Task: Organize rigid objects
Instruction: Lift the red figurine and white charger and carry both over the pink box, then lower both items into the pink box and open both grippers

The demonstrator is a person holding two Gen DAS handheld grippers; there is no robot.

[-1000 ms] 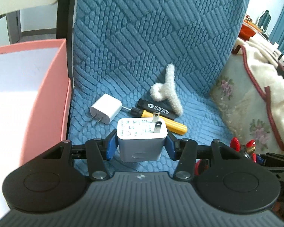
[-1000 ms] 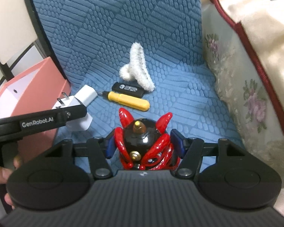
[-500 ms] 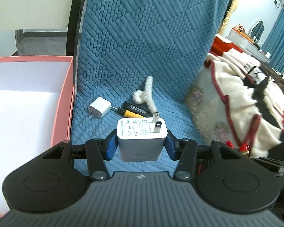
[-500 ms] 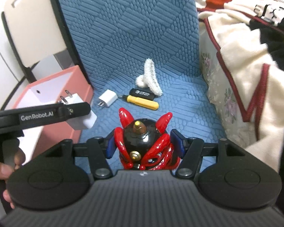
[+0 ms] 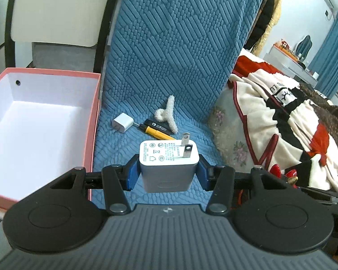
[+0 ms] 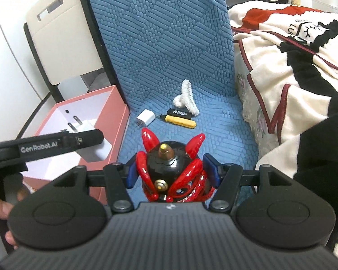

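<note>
My left gripper (image 5: 167,173) is shut on a large white plug adapter (image 5: 167,164), prongs up, held above the blue seat beside the pink box (image 5: 94,117). From the right wrist view that adapter (image 6: 87,135) hangs over the box's open top (image 6: 115,121). My right gripper (image 6: 172,175) is shut on a red and black toy figure (image 6: 171,171). On the blue seat cushion (image 6: 225,130) lie a small white charger (image 5: 122,122), a yellow screwdriver (image 6: 180,121), a black stick (image 6: 178,113) and a white fluffy clip (image 6: 187,99).
The blue quilted chair back (image 5: 175,40) rises behind the objects. A cream, red and black blanket (image 5: 281,123) is piled on the right. A person's hand (image 6: 0,209) grips the left tool. A beige chair (image 6: 56,36) stands behind the box.
Both grippers have risen and drawn back from the seat with their loads. The objects on the cushion look smaller, and more of the pink box's white inside shows.
</note>
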